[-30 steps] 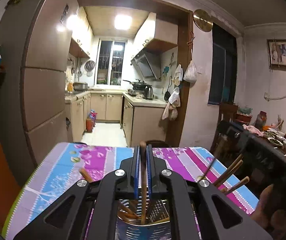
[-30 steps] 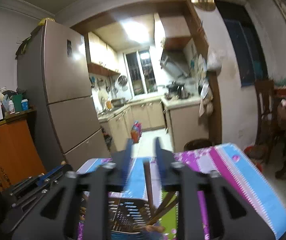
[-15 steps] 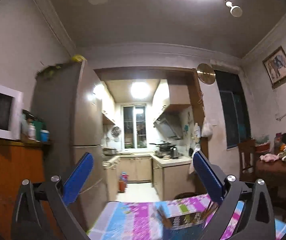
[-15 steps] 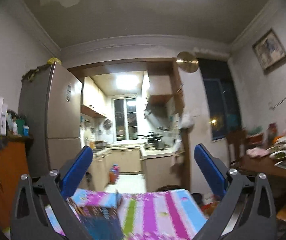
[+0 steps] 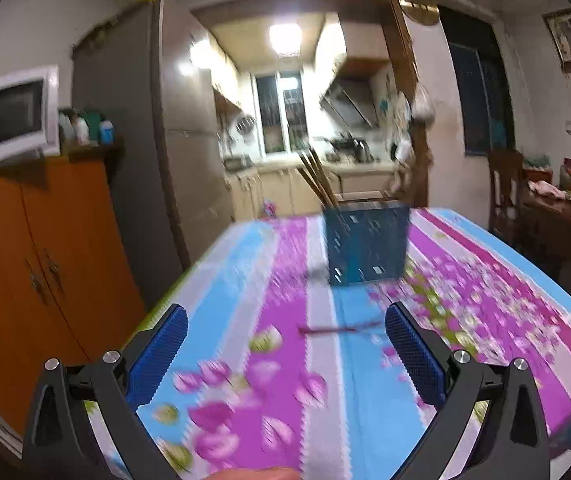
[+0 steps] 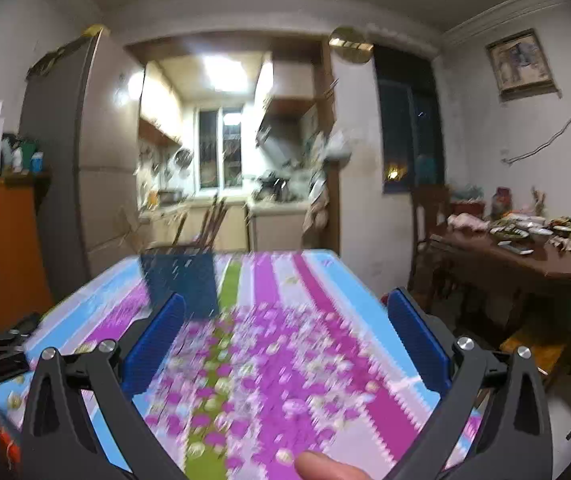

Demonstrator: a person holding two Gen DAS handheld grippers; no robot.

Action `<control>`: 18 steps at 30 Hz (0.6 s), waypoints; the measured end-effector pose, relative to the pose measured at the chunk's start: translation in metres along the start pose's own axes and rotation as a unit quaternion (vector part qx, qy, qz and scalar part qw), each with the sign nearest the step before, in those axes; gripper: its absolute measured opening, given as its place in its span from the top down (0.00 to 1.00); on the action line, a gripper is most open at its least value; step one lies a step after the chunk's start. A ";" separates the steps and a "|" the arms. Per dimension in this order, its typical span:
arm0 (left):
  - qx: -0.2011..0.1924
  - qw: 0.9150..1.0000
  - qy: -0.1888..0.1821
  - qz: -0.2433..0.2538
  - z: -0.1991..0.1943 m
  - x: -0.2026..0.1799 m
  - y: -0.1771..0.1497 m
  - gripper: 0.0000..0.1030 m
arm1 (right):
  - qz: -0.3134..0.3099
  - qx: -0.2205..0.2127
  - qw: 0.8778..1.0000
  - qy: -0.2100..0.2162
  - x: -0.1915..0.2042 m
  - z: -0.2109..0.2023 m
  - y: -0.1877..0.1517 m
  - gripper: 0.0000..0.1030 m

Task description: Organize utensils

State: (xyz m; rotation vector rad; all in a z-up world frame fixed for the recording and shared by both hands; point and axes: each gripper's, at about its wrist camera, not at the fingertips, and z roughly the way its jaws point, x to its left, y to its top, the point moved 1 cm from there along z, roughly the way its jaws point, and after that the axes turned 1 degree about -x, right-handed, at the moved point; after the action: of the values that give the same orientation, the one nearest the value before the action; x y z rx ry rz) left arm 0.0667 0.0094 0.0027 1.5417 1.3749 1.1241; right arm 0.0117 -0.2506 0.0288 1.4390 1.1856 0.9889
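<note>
Left wrist view first: the left gripper is sitting wide open over the near end of the table, nothing between the blue pads. The holder is standing upright toward the far end, well apart from the gripper, with chopsticks sticking out and leaning left. There's one thin stick lying flat on the cloth, near, just ahead of the right pad. Everything's blurry, so I can't tell exactly what it is.

If that's the next pickup, I'd be centring the jaws across the stick rather than along it, getting low to the cloth, and closing only once both pads are straddling it.

Right wrist view: the right gripper is released too, empty, hanging over the near half of the table. The holder is far left here, partly behind the left pad. I'm not seeing the loose stick in this view, so the left looks better placed for it.
</note>
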 end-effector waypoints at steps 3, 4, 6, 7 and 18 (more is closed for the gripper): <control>-0.006 1.000 -0.003 0.016 0.000 -0.005 0.000 0.04 | -0.022 0.000 1.000 -0.001 0.007 -0.005 -0.007 0.05; -0.009 1.000 -0.003 0.021 -0.001 -0.006 0.003 0.04 | -0.027 -0.005 1.000 -0.007 0.009 -0.007 -0.007 0.05; -0.017 1.000 -0.007 0.019 -0.002 -0.007 0.008 0.04 | -0.029 -0.008 1.000 -0.008 0.007 -0.009 -0.005 0.05; -0.019 1.000 -0.009 0.014 -0.003 -0.007 0.010 0.04 | -0.026 -0.005 1.000 -0.006 0.006 -0.009 -0.005 0.05; -0.012 0.999 -0.034 -0.011 -0.003 -0.006 0.013 0.04 | -0.033 -0.001 0.999 -0.007 0.003 -0.012 -0.007 0.05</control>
State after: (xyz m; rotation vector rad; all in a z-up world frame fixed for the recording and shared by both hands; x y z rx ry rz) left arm 0.0683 0.0021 0.0154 1.5297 1.3260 1.0620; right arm -0.0005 -0.2450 0.0237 1.3942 1.2142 0.9322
